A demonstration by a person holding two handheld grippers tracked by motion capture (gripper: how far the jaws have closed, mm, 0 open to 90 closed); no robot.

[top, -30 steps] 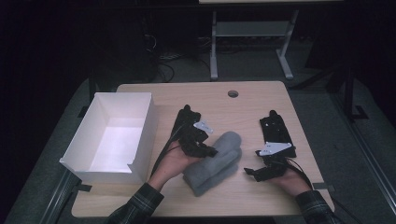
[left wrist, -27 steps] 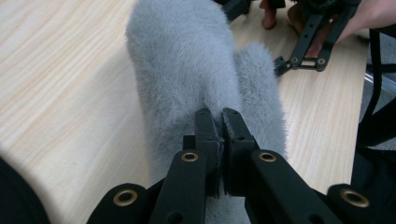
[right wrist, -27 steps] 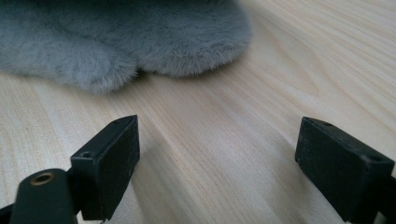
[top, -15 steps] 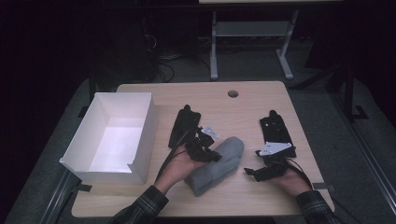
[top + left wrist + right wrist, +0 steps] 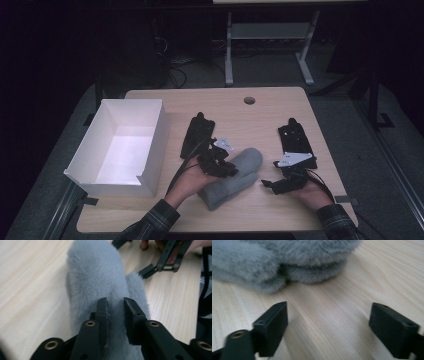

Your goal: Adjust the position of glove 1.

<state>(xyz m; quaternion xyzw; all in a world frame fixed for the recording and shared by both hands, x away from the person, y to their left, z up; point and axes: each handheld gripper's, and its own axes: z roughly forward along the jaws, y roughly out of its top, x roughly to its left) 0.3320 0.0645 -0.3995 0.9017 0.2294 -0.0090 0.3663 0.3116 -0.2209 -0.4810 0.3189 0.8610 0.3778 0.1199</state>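
A grey fuzzy mitten (image 5: 235, 176) lies on the wooden table (image 5: 260, 115), right of the white box (image 5: 122, 147). The left claw (image 5: 220, 165) sits over the mitten's near-left part, its jaws having just been opening. The right claw (image 5: 274, 184) rests just right of the mitten, spread wide.

Grey mitten (image 5: 100, 277) fluffy plush; table (image 5: 270, 115) matt wood

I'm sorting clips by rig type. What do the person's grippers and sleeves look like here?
Both grippers, left gripper and right gripper, are black linkage frames with brass-coloured pivot rivets and blocky black jaws. Each carries a pale grey three-cornered plate and trails a black cable. The sleeves are dark plaid.
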